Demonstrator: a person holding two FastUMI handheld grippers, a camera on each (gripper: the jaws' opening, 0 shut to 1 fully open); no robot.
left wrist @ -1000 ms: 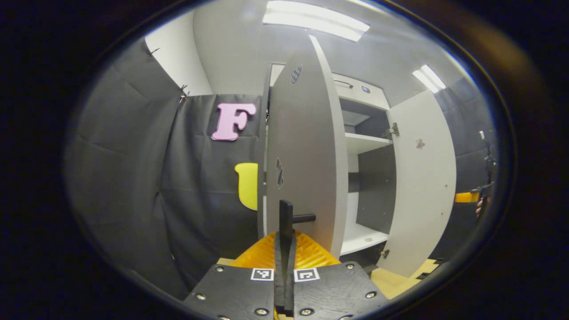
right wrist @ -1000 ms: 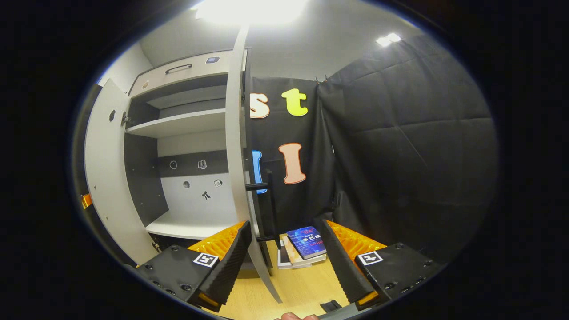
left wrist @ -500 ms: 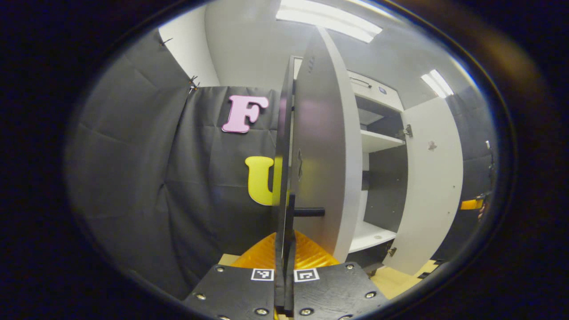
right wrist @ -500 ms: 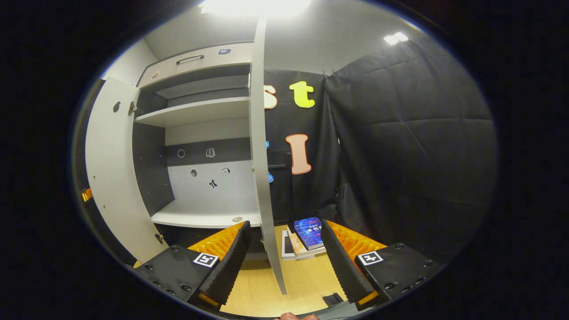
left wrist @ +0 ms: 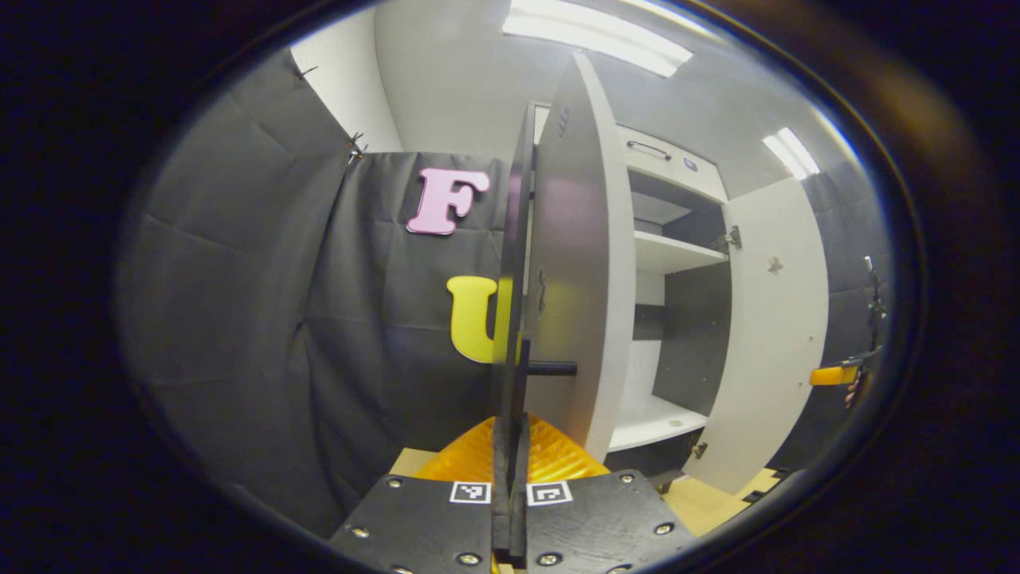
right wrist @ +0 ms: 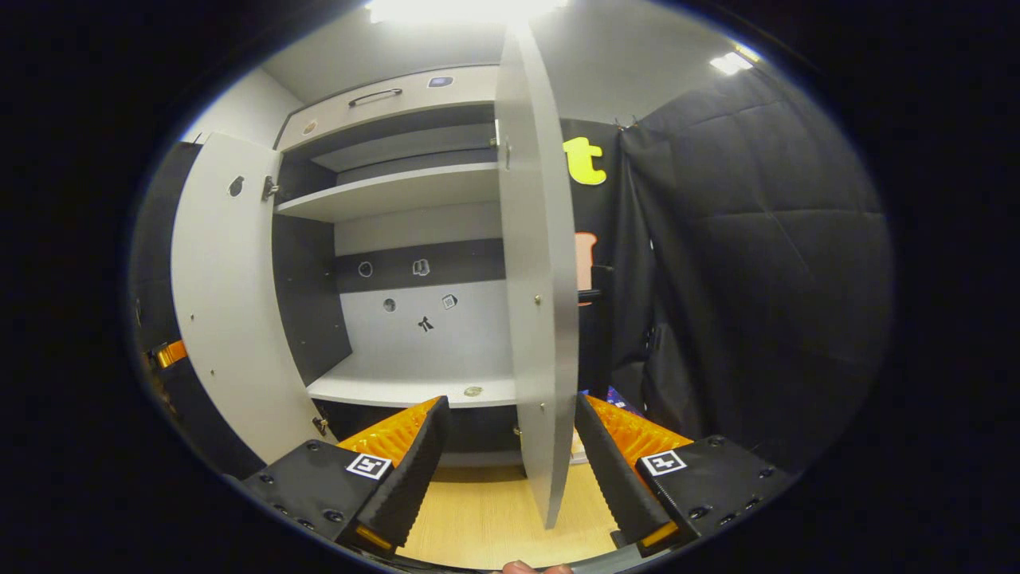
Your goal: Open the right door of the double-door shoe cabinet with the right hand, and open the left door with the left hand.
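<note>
The shoe cabinet (right wrist: 398, 207) stands with both doors swung out, shelves bare but for a small object (right wrist: 473, 391) on the lower one. The left gripper (left wrist: 510, 478) is clamped on the left door's handle (left wrist: 516, 399). The right gripper (right wrist: 510, 458) gapes wide around the right door's (right wrist: 542, 319) lower edge, not touching it.

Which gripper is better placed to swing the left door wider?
Left. The left gripper is shut on the black bar handle of the white left cabinet door. The right gripper is open, straddling the white right door's edge.
</note>
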